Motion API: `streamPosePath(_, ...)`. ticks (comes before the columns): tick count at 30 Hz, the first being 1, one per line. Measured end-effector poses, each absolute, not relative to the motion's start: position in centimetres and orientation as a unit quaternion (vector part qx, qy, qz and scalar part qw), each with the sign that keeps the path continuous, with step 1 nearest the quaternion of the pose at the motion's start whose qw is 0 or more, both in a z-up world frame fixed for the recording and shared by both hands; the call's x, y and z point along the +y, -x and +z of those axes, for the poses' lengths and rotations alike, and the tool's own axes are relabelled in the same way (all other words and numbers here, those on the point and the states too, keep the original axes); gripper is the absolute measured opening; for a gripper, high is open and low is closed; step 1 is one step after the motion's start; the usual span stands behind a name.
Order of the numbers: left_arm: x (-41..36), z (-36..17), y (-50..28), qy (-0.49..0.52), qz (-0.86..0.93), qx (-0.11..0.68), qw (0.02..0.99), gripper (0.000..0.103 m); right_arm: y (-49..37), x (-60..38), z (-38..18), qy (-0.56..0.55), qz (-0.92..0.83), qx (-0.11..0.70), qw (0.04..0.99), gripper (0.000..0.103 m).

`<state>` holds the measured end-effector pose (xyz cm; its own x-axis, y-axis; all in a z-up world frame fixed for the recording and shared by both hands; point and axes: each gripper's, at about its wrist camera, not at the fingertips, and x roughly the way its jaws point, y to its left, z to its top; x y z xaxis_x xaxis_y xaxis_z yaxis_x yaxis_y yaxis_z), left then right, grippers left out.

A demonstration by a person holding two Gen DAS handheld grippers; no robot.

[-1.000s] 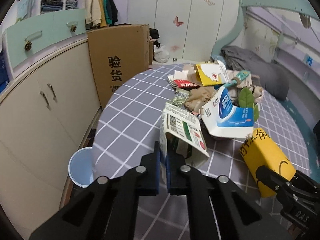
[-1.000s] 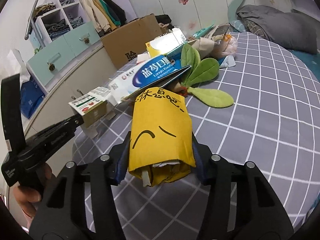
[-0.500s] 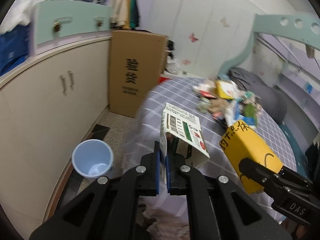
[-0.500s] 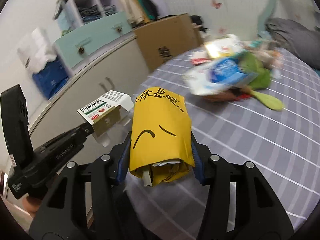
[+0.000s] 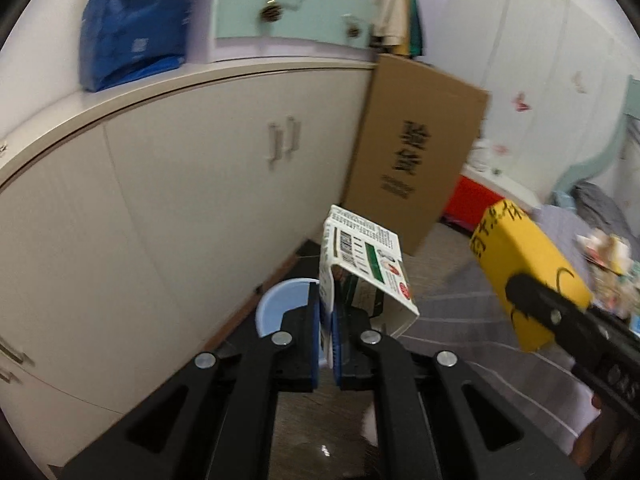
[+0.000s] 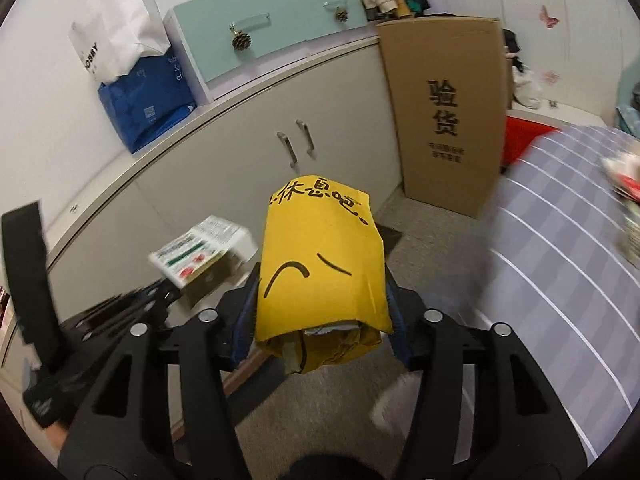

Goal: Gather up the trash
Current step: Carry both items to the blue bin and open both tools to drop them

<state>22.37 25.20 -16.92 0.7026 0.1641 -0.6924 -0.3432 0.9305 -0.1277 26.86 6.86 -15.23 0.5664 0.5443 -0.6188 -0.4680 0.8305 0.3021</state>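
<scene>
My left gripper (image 5: 326, 344) is shut on the wall of an open white carton (image 5: 366, 268) with green print, held in the air above the floor. A light blue bin (image 5: 280, 306) stands on the floor just behind it, partly hidden by the fingers. My right gripper (image 6: 322, 320) is shut on a yellow paper package (image 6: 324, 256) with black writing. The package also shows at the right of the left wrist view (image 5: 524, 264), and the carton at the left of the right wrist view (image 6: 196, 252).
Beige cabinets (image 5: 168, 200) run along the left. A tall cardboard box (image 6: 444, 108) leans against them. The bed with the grey checked cover (image 6: 568, 256) is at the right, with more trash (image 5: 612, 256) on it. A blue bag (image 6: 148, 100) sits on the counter.
Both grippers have swung left away from the bed toward the cabinets and floor, carrying the carton and the yellow package. The blue bin now sits right behind the left fingers.
</scene>
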Motion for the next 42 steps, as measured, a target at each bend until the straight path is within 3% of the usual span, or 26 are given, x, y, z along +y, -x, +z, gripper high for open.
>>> streamPosePath(2,27.0,-17.6,-24.0,0.122,0.153,0.369,0.909,0.005,-29.5,9.1,-16.5,-0.052,0.286,0.363,0.886,0.068)
streamPosePath(4,28.6,-18.3,-25.6,0.120,0.168,0.378,0.902,0.005,-32.0,11.3,-18.3,-0.047,0.287,0.364,0.885,0.083)
streamPosePath(8,30.5,-19.9,-27.1,0.112,0.179,0.396,0.894,0.005,-34.2,12.8,-20.5,-0.049,0.269,0.398,0.876,0.084)
streamPosePath(10,30.6,-20.6,-27.6,0.113,0.173,0.403,0.892,0.005,-33.9,12.5,-20.7,-0.049,0.258,0.391,0.882,0.090)
streamPosePath(32,29.1,-22.7,-34.1,0.128,0.124,0.433,0.884,0.007,-32.7,7.8,-18.1,-0.082,0.177,0.294,0.936,0.093)
streamPosePath(33,29.2,-22.5,-34.5,0.133,0.124,0.429,0.885,0.009,-32.7,7.8,-18.1,-0.082,0.173,0.290,0.938,0.093)
streamPosePath(34,29.3,-22.5,-35.1,0.139,0.126,0.425,0.886,0.034,-32.8,7.8,-18.0,-0.082,0.170,0.288,0.939,0.093)
streamPosePath(35,29.7,-22.5,-35.7,0.147,0.139,0.423,0.883,0.077,-32.7,7.9,-18.0,-0.081,0.168,0.287,0.940,0.093)
streamPosePath(36,29.9,-22.6,-35.9,0.154,0.149,0.419,0.882,0.088,-32.7,7.9,-18.0,-0.082,0.167,0.285,0.940,0.093)
streamPosePath(42,30.0,-22.0,-34.3,0.171,0.160,0.405,0.884,0.088,-32.7,7.9,-17.9,-0.074,0.161,0.288,0.941,0.094)
